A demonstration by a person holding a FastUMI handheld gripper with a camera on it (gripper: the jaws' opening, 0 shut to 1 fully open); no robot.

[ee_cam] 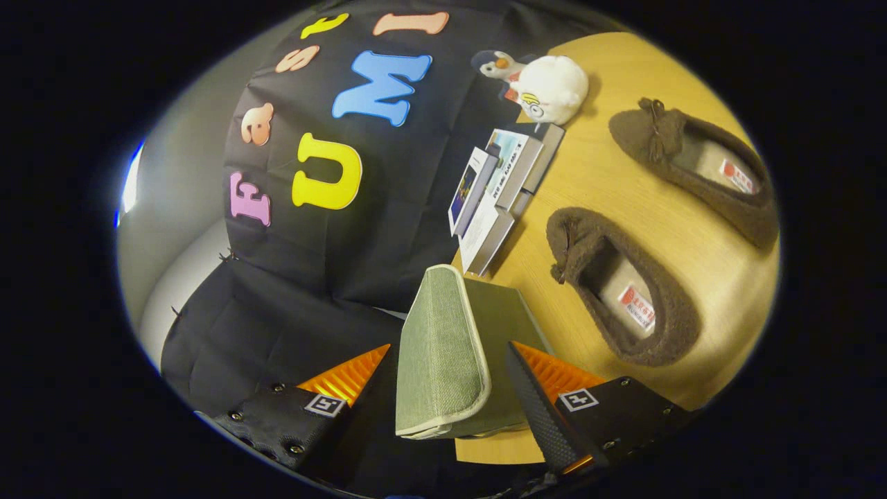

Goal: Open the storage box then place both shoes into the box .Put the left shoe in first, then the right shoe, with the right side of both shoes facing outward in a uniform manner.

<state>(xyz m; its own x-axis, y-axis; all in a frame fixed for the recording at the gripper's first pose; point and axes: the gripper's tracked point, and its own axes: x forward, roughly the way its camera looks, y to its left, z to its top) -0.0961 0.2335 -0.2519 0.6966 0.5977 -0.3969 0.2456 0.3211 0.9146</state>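
The gripper (443, 388) stands with its two fingers spread wide, the raised lid (440, 353) of the grey-green fabric storage box (495, 326) rising between them; whether either finger actually presses on the lid cannot be told from this angle. The lid, edged in pale piping, is tilted up off the box, which sits at the near edge of a light wooden table (624, 180). Beyond the fingers, on the bare tabletop, lie two brown fleecy slippers — the nearer shoe (617, 291) just beside the box, the farther shoe (700, 166) well apart from it, both sole-down with their openings up and a small label showing on each insole. Past the box, a short row of books (502, 190) stands against the black cloth wall (312, 277) of the booth. A white plush toy (544, 86) with an orange beak rests on the table beyond the books — at the table's far end. Beyond the cloth's other edge, a plain pale wall (180, 201) shows.
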